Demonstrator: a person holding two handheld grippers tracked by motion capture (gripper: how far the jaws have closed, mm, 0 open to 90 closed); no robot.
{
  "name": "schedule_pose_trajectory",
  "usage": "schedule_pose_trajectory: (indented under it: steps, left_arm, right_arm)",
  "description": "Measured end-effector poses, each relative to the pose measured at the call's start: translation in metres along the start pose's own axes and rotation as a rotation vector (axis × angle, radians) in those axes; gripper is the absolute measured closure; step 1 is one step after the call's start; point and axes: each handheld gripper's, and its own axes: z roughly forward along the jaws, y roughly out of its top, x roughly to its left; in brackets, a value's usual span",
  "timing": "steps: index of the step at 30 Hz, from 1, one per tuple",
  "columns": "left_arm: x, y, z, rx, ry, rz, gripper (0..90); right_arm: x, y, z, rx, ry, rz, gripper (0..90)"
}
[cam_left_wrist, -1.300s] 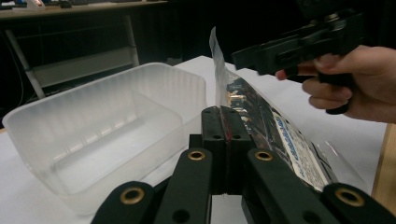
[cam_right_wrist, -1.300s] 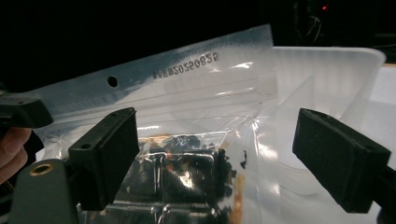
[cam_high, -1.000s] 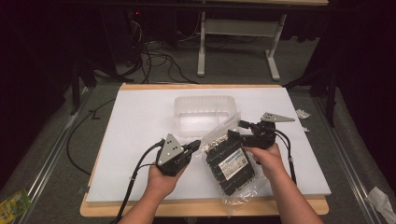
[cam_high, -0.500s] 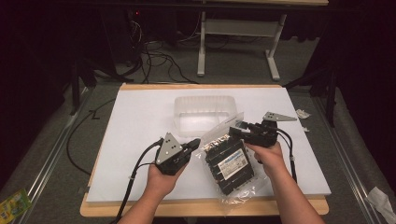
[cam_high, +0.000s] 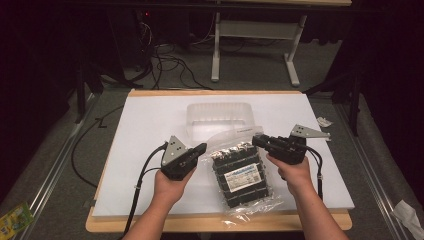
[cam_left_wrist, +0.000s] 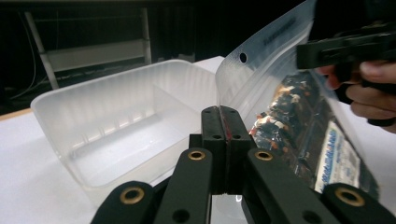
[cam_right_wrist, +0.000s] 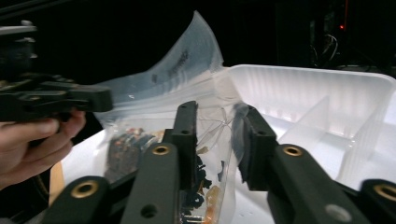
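High view, nearest the person: two forearms come in from the bottom edge, each hand carrying a gripper over the white surface (cam_high: 150, 125). Between them lies a clear zip bag (cam_high: 240, 172) packed with dark pieces and bearing a white label, its bottom end toward the person and its mouth end raised toward the far side.

The left gripper (cam_high: 200, 149) has its jaws fully together on the bag's near top edge; the left gripper view shows the plastic film pinched in the seam between the two pads, just below the strip with the hang hole. The right gripper (cam_high: 256, 140) stands at the opposite side of the mouth. Its jaws have just been closing, and in the right gripper view a fold of the film runs between them, but a gap remains between the pads, so I judge that they do not press on the film yet.

Just beyond the bag sits an empty translucent divided tray (cam_high: 220, 117), its compartments bare in both gripper views.

As a judgement, the work is at an early stage: one side of the bag's mouth is secured, the second hold is nearly made, the bag is not yet pulled open, and nothing has gone into the tray.
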Motion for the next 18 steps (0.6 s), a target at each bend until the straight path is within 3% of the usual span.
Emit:
schedule_pose_trajectory:
  steps: [10, 18]
  left_arm:
    - [0.0036, 0.0015, -0.0012, -0.007, 0.016, -0.017, 90.0]
    - [0.0025, 0.0023, -0.0009, -0.01, 0.007, -0.017, 90.0]
  right_arm:
    - [0.0091, 0.0033, -0.0048, -0.012, 0.122, -0.003, 74.3]
    - [0.0098, 0.0025, -0.0018, 0.014, 0.164, 0.002, 72.8]
